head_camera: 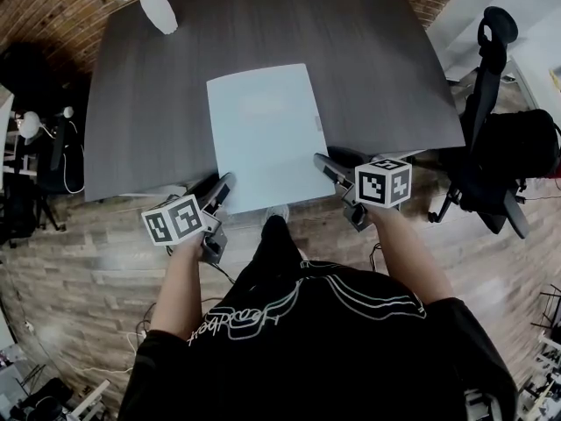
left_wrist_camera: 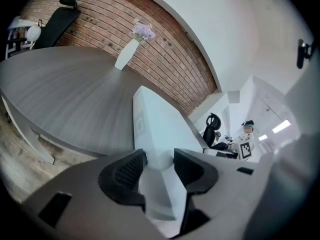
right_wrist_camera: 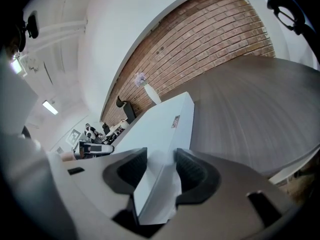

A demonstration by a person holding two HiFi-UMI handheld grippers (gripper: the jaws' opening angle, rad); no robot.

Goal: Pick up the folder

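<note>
Pale blue folder (head_camera: 263, 134) lay on the dark grey table (head_camera: 377, 68), its near short edge hanging just over the table's near edge. Your left gripper (head_camera: 224, 185) was closed on the folder's near left corner, with that corner wedged between its two black pads. Your right gripper (head_camera: 324, 163) clamped the near right corner the same way, pads touching the folder on both sides. Both grippers sat just off the table's near edge, pointing toward the far edge. A white vase (head_camera: 158, 9) with lilac flowers stood by the far left corner, well apart from the folder
</note>
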